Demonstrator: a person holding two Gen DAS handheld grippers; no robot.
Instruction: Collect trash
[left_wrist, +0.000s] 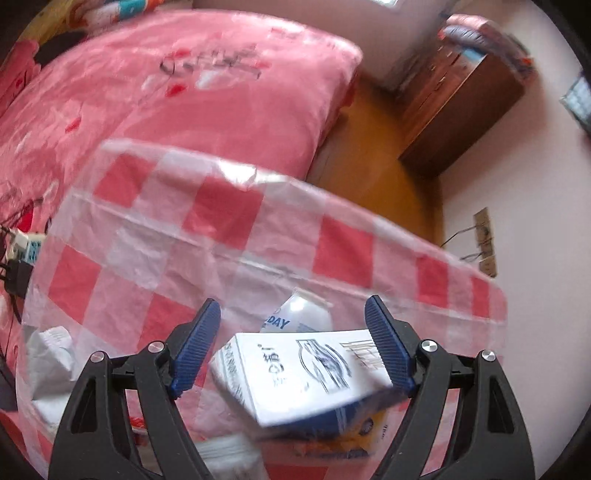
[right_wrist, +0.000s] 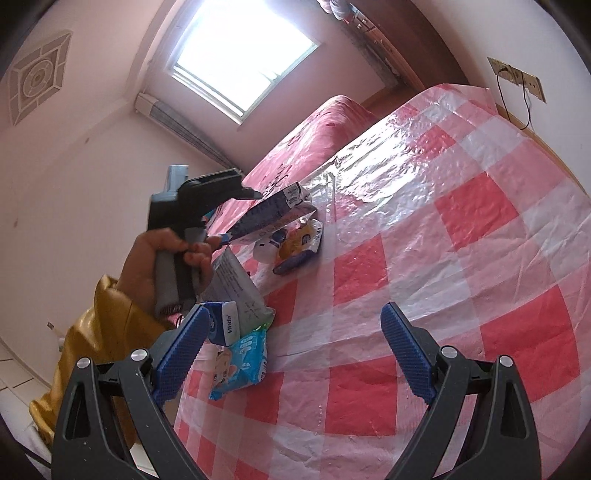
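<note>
Left gripper: jaws spread wide, 1 white carton with blue print lying between the blue pads; the right pad overlaps the carton's edge, the left pad stands clear of it. From the right wrist view the same carton sits tilted at the gripper's tip; whether it is clamped cannot be told.

Right gripper: jaws wide apart, holding nothing, above the red-and-white checked plastic sheet.

Trash on the sheet:
- 1 white pouch with grey text, just beside the hand.
- 1 blue-and-white Vinda pack, touching the pouch.
- 1 blue wet-wipe pack, next to the right gripper's left pad.
- 1 yellow-and-white wrapper, below the carton.
- 1 white wrapper with "DAY" lettering, behind the carton.

Surroundings: pink bed, wooden cabinet, window.
</note>
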